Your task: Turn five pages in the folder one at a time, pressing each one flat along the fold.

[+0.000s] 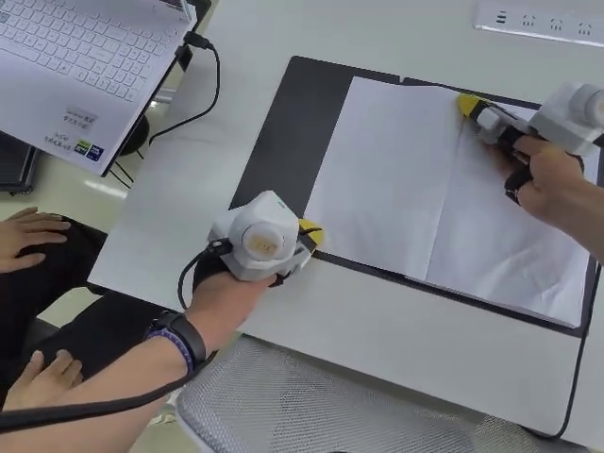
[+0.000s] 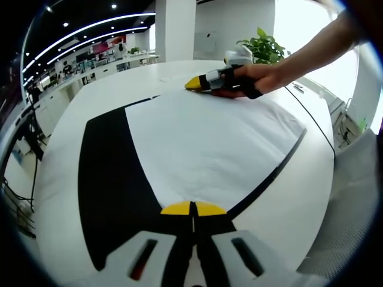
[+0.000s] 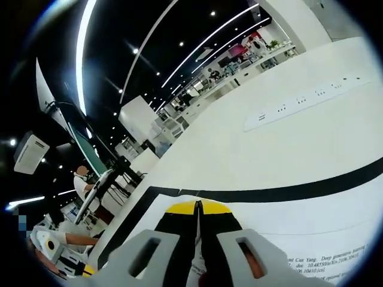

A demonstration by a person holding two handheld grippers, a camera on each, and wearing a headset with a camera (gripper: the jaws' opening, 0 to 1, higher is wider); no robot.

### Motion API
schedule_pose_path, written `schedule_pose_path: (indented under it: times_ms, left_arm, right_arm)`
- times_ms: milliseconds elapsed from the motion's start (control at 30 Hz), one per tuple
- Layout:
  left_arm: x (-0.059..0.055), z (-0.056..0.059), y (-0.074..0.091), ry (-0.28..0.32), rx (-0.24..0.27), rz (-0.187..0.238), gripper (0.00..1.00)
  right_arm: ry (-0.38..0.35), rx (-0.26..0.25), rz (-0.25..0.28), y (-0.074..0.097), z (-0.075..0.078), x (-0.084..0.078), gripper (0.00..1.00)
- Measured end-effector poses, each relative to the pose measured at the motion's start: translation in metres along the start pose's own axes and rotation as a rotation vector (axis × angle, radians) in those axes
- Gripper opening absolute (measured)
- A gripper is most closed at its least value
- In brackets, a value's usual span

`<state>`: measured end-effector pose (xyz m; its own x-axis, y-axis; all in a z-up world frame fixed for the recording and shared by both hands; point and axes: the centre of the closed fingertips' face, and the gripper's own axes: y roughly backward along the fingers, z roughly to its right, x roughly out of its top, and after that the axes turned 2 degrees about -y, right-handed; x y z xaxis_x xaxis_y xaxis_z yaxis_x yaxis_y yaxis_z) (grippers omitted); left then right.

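Note:
A black folder [image 1: 283, 142] lies open on the white table with white pages [image 1: 377, 179] spread across it. My left gripper [image 1: 310, 232] is shut, its yellow tips resting at the near left corner of the left page [image 2: 203, 143]; whether paper is pinched cannot be told. My right gripper [image 1: 469, 106] is shut too, tips down on the paper at the far end of the fold. In the left gripper view the right gripper [image 2: 194, 84] sits across the page. In the right gripper view the shut tips [image 3: 197, 208] lie on a printed page [image 3: 299, 233], with the folder's black edge [image 3: 287, 192] beyond.
An open laptop [image 1: 85, 66] stands at the far left, its black cable [image 1: 203, 85] trailing onto the table. A white power strip [image 1: 538, 21] lies at the far right. A grey mesh chair [image 1: 330, 406] is below the near edge. Another person's hands [image 1: 28, 231] rest at the left.

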<state>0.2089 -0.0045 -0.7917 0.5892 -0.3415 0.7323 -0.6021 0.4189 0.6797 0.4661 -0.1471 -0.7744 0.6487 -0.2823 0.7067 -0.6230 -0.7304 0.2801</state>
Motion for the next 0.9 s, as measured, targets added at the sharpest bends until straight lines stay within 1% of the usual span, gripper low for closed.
schedule_pose_path:
  times_ms: [100, 167, 400, 533, 600, 700, 900]
  left_arm:
    - [0.000, 0.000, 0.000, -0.002, -0.002, 0.001, 0.00]
    - [0.000, 0.000, 0.000, 0.000, -0.003, 0.002, 0.00]
    - [0.000, -0.001, 0.000, 0.003, -0.003, 0.002, 0.00]
    - [0.000, -0.001, 0.000, 0.009, -0.002, 0.003, 0.00]
    - [0.000, -0.001, 0.001, 0.011, -0.002, 0.005, 0.00]
    - [0.000, -0.001, 0.001, 0.014, -0.006, 0.006, 0.00]
    - [0.002, 0.001, 0.002, 0.017, -0.004, 0.010, 0.00]
  right_arm:
    - [-0.010, -0.007, 0.012, -0.004, 0.007, 0.004, 0.00]
    - [-0.023, -0.010, 0.017, -0.004, 0.006, 0.005, 0.00]
    - [-0.020, -0.001, 0.021, -0.003, 0.004, 0.003, 0.00]
    - [-0.021, 0.020, 0.015, 0.000, 0.002, 0.000, 0.00]
    - [-0.015, 0.029, 0.005, 0.004, -0.002, -0.004, 0.00]
    - [-0.006, 0.038, -0.008, 0.012, -0.013, -0.010, 0.00]
    - [-0.006, 0.065, -0.023, 0.024, -0.027, -0.021, 0.00]
